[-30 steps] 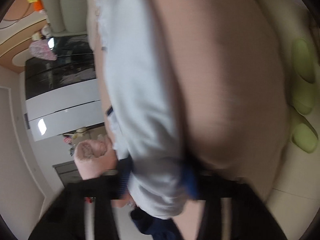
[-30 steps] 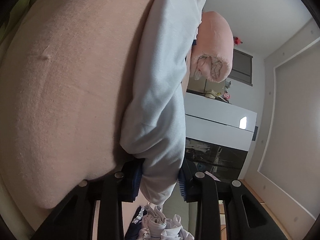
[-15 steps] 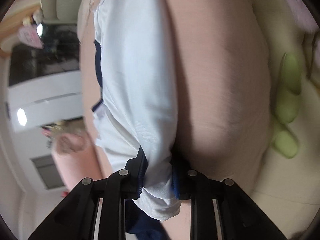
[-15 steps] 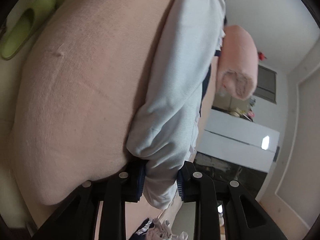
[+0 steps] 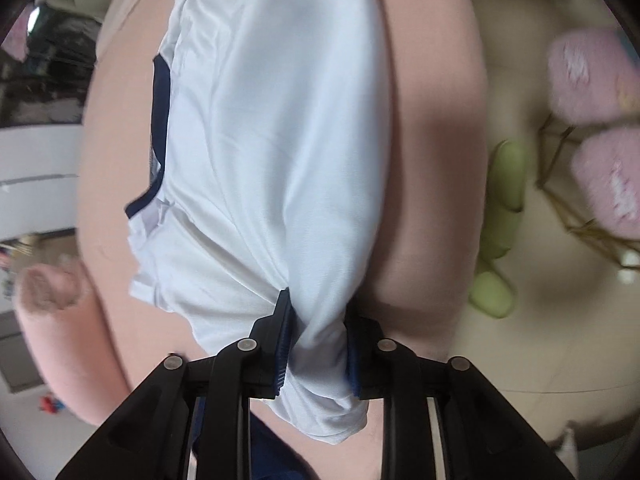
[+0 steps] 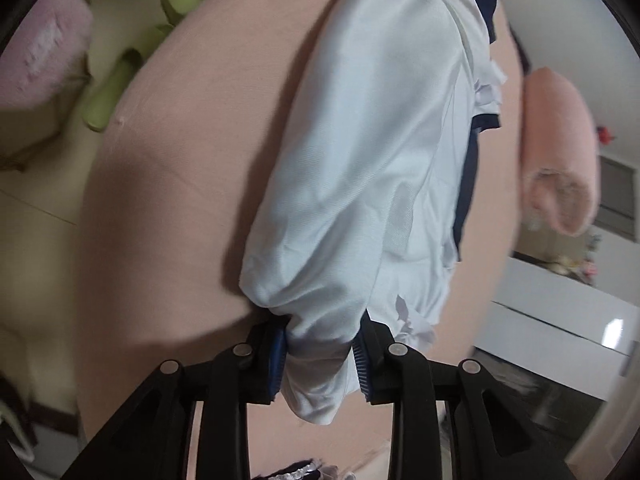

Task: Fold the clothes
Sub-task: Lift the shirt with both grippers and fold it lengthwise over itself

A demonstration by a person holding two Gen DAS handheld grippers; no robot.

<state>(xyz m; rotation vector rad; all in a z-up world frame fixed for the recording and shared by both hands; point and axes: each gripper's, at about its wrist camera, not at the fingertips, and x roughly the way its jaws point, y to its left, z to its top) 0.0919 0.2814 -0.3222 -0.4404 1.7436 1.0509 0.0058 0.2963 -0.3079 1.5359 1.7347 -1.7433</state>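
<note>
Below, a pink sheet (image 5: pixel 432 128) meets cream floor (image 5: pixel 560 320); the left gripper (image 5: pixel 316 344), jaws opening, and right gripper (image 6: pixel 320 350) pinch a white shirt (image 5: pixel 272 120).

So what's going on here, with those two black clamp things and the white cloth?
A person is folding clothes with a handheld tool in each hand. The left tool and the right tool each have a bunched end of a white garment with navy trim between their blue pads; the left tool's jaws are opening slightly around it. The garment stretches between them over a pink padded surface. Green slippers lie on the floor beside it.
</note>
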